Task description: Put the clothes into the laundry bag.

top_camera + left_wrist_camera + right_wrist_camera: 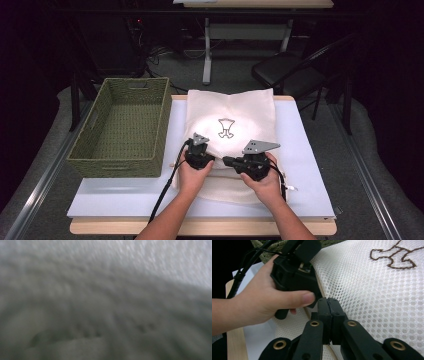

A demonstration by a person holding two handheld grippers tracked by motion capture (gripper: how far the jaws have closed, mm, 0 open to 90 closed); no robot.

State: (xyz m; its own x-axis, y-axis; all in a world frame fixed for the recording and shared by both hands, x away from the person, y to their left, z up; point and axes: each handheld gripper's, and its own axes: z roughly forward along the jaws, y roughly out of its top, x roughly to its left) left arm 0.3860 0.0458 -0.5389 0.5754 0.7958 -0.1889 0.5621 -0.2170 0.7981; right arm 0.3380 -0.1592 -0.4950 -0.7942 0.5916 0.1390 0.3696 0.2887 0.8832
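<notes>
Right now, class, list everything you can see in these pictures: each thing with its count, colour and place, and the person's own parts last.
Mesh bag: one, cream white with a brown outline emblem, lying flat at the table's middle.
Basket: one, green woven, on the table left of the bag.
Table: one, white top with wooden edge.
Folding chair: one, black, on the floor beyond the table, right.
Desk: one, pale legs, far background.
Left gripper: one, black, pressed against the bag's near left edge; jaws hidden.
Right gripper: one, black, jaws together at the bag's near edge.
Hands: two, left hand, right hand.
</notes>
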